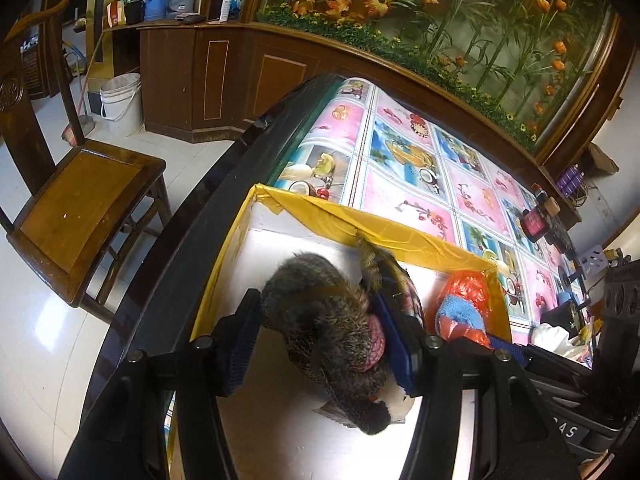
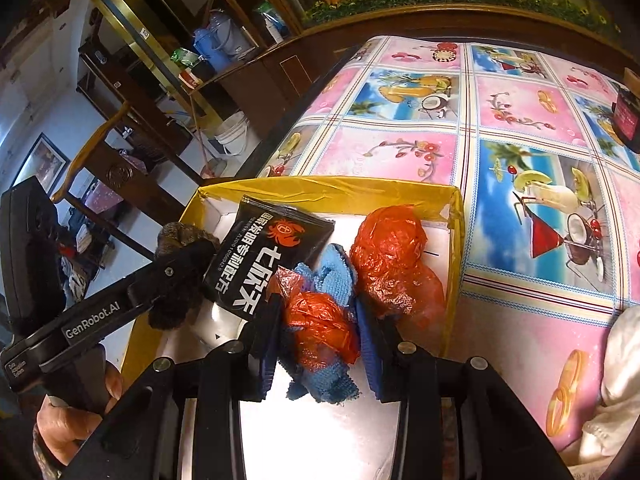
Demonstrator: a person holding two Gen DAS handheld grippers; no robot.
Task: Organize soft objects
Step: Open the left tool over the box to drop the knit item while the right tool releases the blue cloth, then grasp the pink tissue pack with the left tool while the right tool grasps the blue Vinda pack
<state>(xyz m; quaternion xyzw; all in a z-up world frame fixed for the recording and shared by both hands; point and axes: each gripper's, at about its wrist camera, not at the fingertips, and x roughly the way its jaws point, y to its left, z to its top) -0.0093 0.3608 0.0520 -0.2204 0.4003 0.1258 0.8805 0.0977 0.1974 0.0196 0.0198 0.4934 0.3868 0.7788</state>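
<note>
A yellow-rimmed box [image 1: 384, 226] with a white floor stands on the table; it also shows in the right wrist view [image 2: 340, 186]. My left gripper [image 1: 324, 328] is shut on a furry brown-grey soft item [image 1: 320, 312] inside the box. My right gripper [image 2: 320, 328] is shut on a blue cloth bundled with orange plastic [image 2: 320, 328] over the box floor. An orange plastic bundle [image 2: 394, 256] and a black packet [image 2: 268, 256] lie in the box. The left gripper also shows in the right wrist view [image 2: 176, 280].
The table has a pink and blue fruit-print cloth [image 2: 520, 128]. A wooden chair [image 1: 80, 200] and a white bucket [image 1: 122, 96] stand on the floor to the left. A dark jar [image 2: 628, 116] and white cloth [image 2: 620, 380] sit at the right.
</note>
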